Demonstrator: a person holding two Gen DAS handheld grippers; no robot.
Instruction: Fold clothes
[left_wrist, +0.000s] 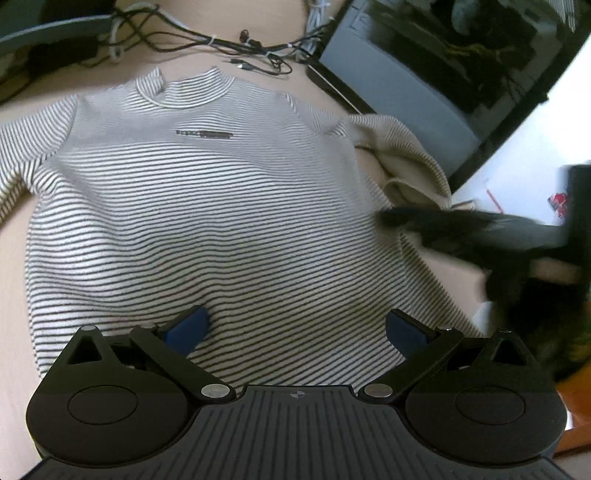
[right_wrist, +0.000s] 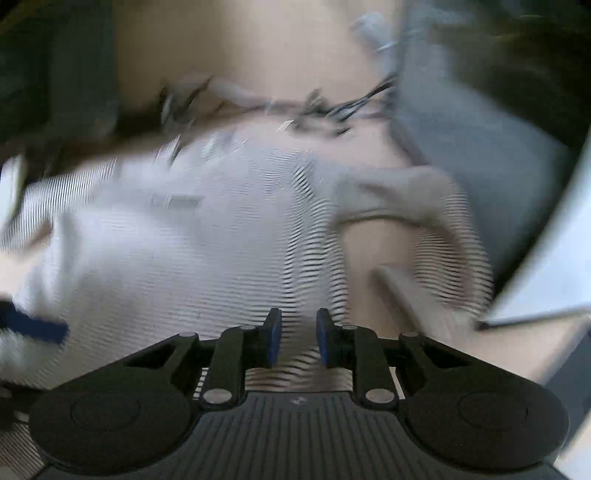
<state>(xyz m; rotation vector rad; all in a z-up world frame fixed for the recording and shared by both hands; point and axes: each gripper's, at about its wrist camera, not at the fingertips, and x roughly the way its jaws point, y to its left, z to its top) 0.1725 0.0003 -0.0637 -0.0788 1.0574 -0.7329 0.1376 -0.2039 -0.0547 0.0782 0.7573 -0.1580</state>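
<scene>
A white sweater with thin dark stripes (left_wrist: 207, 206) lies face up and spread on a beige table (left_wrist: 11, 295), collar at the far end. Its right sleeve (left_wrist: 406, 158) is bunched near the table's edge. My left gripper (left_wrist: 297, 328) hovers over the hem, open wide, with nothing between its blue pads (left_wrist: 188, 326). The right gripper (left_wrist: 461, 236) shows as a dark blur at the sweater's right side. In the blurred right wrist view, my right gripper (right_wrist: 299, 338) hangs over the sweater (right_wrist: 166, 251) near its right edge, with a narrow gap between the jaws and nothing gripped.
A tangle of cables (left_wrist: 240, 44) lies beyond the collar. A grey box (left_wrist: 399, 107) stands at the back right, close to the bunched sleeve. A white surface (left_wrist: 517, 177) lies to the right, off the table's edge. A dark object (left_wrist: 48, 33) sits at the back left.
</scene>
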